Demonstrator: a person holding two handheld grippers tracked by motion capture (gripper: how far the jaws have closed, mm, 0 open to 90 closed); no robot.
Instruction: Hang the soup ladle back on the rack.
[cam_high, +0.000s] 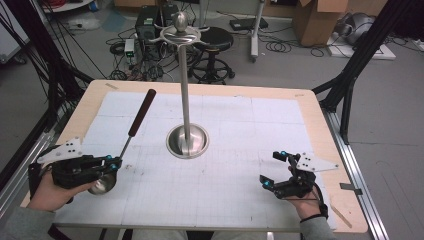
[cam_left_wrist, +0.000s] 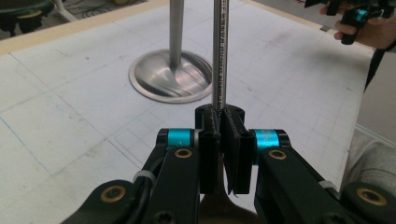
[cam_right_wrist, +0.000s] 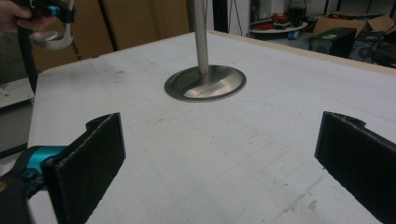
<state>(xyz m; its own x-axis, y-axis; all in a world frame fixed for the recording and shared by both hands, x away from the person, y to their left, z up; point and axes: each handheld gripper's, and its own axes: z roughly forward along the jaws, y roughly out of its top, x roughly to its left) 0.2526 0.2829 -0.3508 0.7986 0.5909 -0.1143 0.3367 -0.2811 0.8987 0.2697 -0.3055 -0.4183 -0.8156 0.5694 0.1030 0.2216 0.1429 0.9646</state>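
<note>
At the near left corner of the table (cam_high: 320, 107), the left gripper (cam_high: 116, 163) has its jaws pressed nearly together on the thin metal shaft of a ladle (cam_high: 131, 137), gripping it low down, just above the bowl. In the left gripper view the shaft (cam_left_wrist: 219, 60) rises straight up out of the clamped black pads, and the top of the bowl shows beneath them. From the high view the ladle's round steel bowl sits below the gripper, close over the gridded white mat (cam_high: 240, 165), and its long axis runs away from the person, tilted slightly toward the right, so that the dark brown handle points toward the far edge of the table. Near the near right corner, the right gripper (cam_high: 276, 170) hovers over the mat with its jaws spread wide and nothing between them; the right gripper view shows bare mat between its two pads. Farther out, at the middle of the table, a tall metal stand (cam_high: 186, 100) rises upright from a round dished base, its top carrying curved hooks and a ball finial.
</note>
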